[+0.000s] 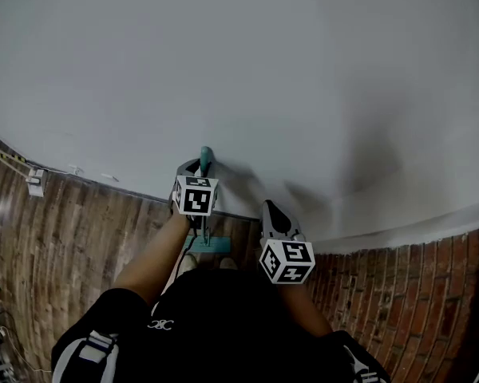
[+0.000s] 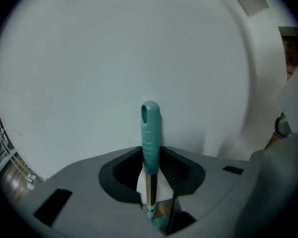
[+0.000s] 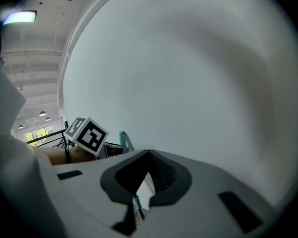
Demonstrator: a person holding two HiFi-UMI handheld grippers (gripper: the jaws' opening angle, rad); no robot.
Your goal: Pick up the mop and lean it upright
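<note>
The mop stands upright against the white wall (image 1: pixel 263 70), its teal handle top (image 1: pixel 206 158) above and its teal head (image 1: pixel 211 245) on the floor below. My left gripper (image 1: pixel 199 168) is at the top of the handle. In the left gripper view the teal grip (image 2: pixel 150 133) rises between the jaws of the left gripper (image 2: pixel 152 180), with a gap on each side, so the gripper is open. My right gripper (image 1: pixel 272 211) hangs to the right of the mop, pointing at the wall. The right gripper (image 3: pixel 144 187) is open and holds nothing. The handle top (image 3: pixel 124 139) shows at its left.
A brick-patterned floor (image 1: pixel 80 230) meets the wall along a white skirting. At the far left a small white box (image 1: pixel 35 182) and cables lie on the floor by the wall. The person's shoes (image 1: pixel 188 263) are just behind the mop head.
</note>
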